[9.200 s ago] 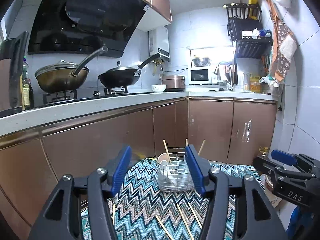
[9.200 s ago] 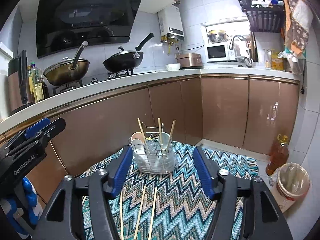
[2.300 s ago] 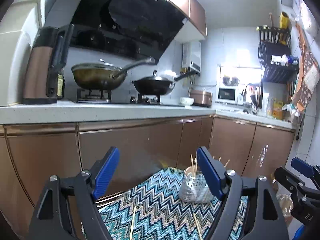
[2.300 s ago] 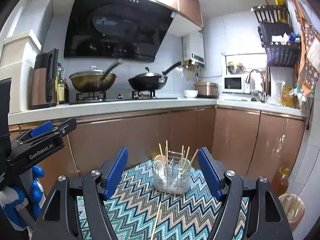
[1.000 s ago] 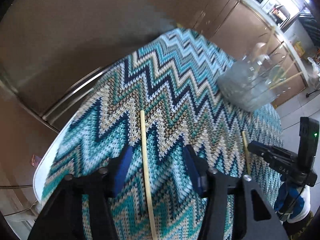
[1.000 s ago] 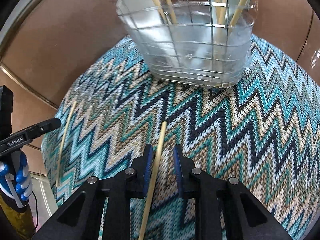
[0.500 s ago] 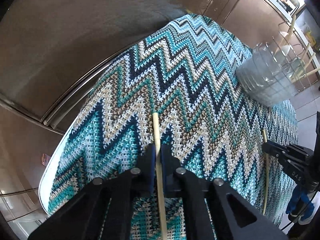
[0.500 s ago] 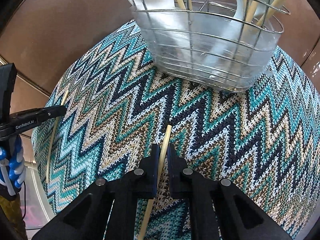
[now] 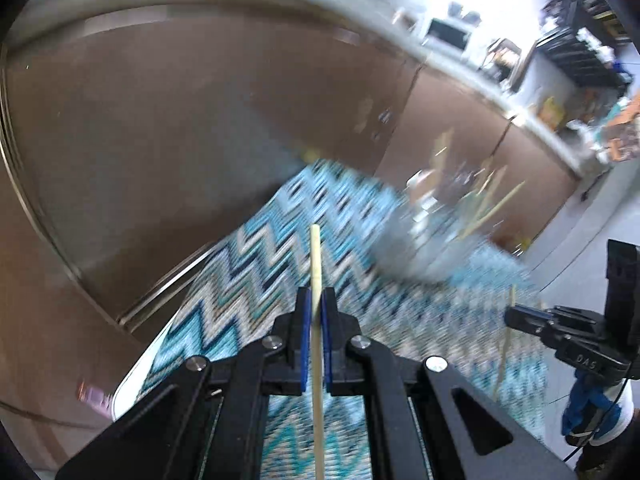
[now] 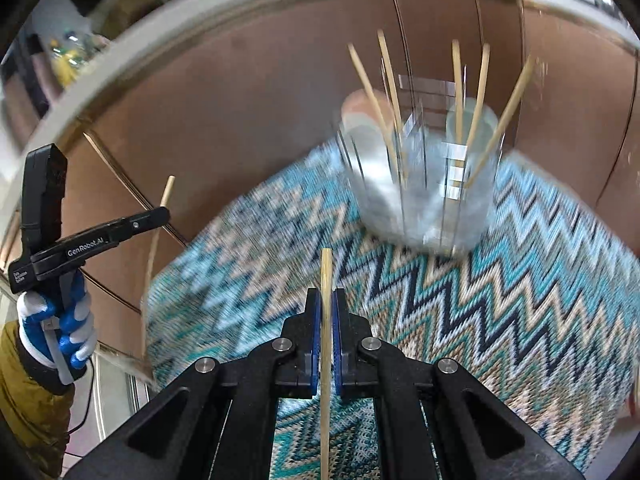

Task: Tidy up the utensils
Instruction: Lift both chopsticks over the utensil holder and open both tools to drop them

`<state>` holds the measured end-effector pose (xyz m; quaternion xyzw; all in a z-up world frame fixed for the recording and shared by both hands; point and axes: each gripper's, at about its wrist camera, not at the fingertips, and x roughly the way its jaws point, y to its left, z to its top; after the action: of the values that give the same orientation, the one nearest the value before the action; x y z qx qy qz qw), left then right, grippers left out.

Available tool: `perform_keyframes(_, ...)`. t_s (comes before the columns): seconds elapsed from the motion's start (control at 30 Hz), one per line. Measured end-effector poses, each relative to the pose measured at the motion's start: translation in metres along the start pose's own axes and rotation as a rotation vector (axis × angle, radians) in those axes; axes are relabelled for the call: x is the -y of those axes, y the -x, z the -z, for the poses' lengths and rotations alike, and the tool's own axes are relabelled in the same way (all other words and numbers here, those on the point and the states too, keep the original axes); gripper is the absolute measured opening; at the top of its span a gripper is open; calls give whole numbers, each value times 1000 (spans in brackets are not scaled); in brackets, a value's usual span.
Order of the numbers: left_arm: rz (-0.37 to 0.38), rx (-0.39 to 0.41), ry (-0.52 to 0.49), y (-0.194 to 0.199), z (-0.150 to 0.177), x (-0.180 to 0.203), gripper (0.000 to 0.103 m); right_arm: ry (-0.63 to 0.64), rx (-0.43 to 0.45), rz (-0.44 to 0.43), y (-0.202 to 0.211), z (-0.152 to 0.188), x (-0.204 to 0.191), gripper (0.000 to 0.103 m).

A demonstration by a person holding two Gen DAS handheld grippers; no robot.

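Observation:
My left gripper (image 9: pixel 315 300) is shut on a wooden chopstick (image 9: pixel 315 264) and holds it off the zigzag cloth, tip pointing forward. My right gripper (image 10: pixel 326 302) is shut on a second chopstick (image 10: pixel 326 276), also lifted. The wire utensil basket (image 10: pixel 420 184) stands on the cloth ahead of the right gripper, holding several chopsticks and spoons; it shows blurred in the left wrist view (image 9: pixel 436 232). Each gripper appears in the other's view: the right one (image 9: pixel 516 314) with its chopstick, the left one (image 10: pixel 162 213) with its chopstick.
The teal zigzag cloth (image 10: pixel 520 280) covers a small table whose white edge (image 9: pixel 132 376) shows at the left. Brown kitchen cabinets (image 9: pixel 200 120) stand close behind it. The counter with a microwave (image 9: pixel 444 32) lies beyond. Both views are motion blurred.
Both grippers have closed on their chopsticks and lifted them off the cloth, tilting up toward the basket and cabinets.

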<state>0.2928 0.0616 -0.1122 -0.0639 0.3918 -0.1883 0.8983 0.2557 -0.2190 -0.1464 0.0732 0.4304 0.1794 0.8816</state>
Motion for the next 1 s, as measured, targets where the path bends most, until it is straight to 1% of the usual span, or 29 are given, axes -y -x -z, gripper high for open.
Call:
perform_keyframes(0.1,68,81,-9,20,-17,25,4,26,109,-11,38,-13,-7,6)
perform_keyframes(0.23,162,203,-8,35,-43,56,4,69,302,2,89,-41,-14,6)
perform_keyframes(0.27,182,250,-2,37,-54,66,4,72,349,1,100,-47,-12,6)
perform_keyframes(0.37,204,367,11,35,-77,90,4,89,510,42,123,-71,-12,6)
perform_keyframes(0.4,211,396,20,33,-83,96,4,84,555,42,127,-78,-9,6)
perform_keyframes(0.47,224,470,41,26,-98,107,4,84,617,58,124,-90,-4,6)
perform_keyframes(0.53,193,540,37,16,-108,120,4,93,678,84,119,-102,1,6)
perform_keyframes(0.6,162,578,33,1,-115,129,4,88,718,105,109,-112,11,5)
perform_keyframes(0.67,128,607,29,-16,-118,135,4,90,738,124,99,-120,18,6)
perform_keyframes(0.73,71,645,20,-37,-118,141,4,93,744,135,85,-129,25,5)
perform_keyframes(0.83,28,666,26,-64,-116,143,5,100,739,147,64,-132,33,5)
perform_keyframes(1.0,15,679,37,-96,-105,149,5,99,704,181,30,-122,49,5)
